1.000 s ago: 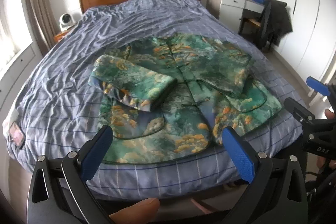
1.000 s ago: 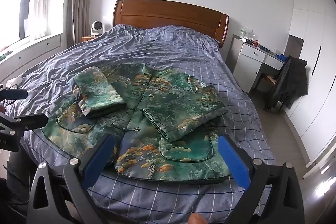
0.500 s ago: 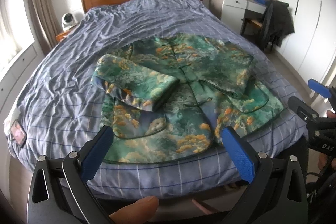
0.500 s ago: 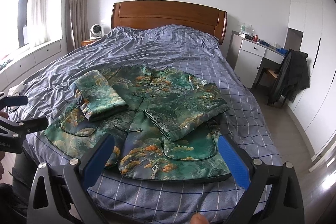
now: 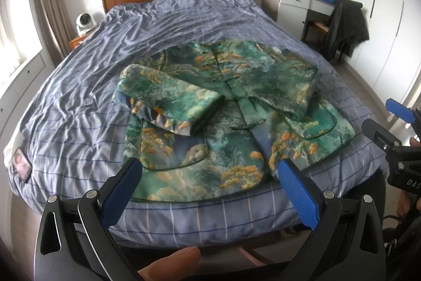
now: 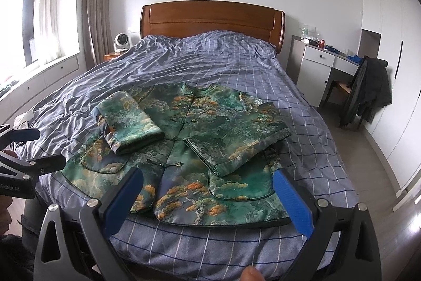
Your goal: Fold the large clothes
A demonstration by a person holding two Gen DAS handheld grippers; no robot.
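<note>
A green jacket with orange and blue landscape print (image 5: 231, 128) (image 6: 194, 149) lies front up near the foot of the bed, both sleeves folded in across its chest. My left gripper (image 5: 208, 175) hovers open just short of the jacket's hem, nothing between its blue pads. My right gripper (image 6: 208, 186) is open too, held over the hem on the jacket's right side. Each gripper shows at the edge of the other's view: the right gripper (image 5: 394, 138) and the left gripper (image 6: 26, 146).
The bed (image 5: 79, 107) has a blue checked cover and a wooden headboard (image 6: 210, 17). A white desk (image 6: 323, 67) and a chair with a dark coat (image 6: 368, 94) stand to the right. A small fan (image 6: 122, 41) sits on the left nightstand. A phone (image 5: 21, 165) lies at the bed's left edge.
Both grippers have shifted slightly, so the jacket sits a little more to the right and higher in the views. The jacket itself has not moved.
</note>
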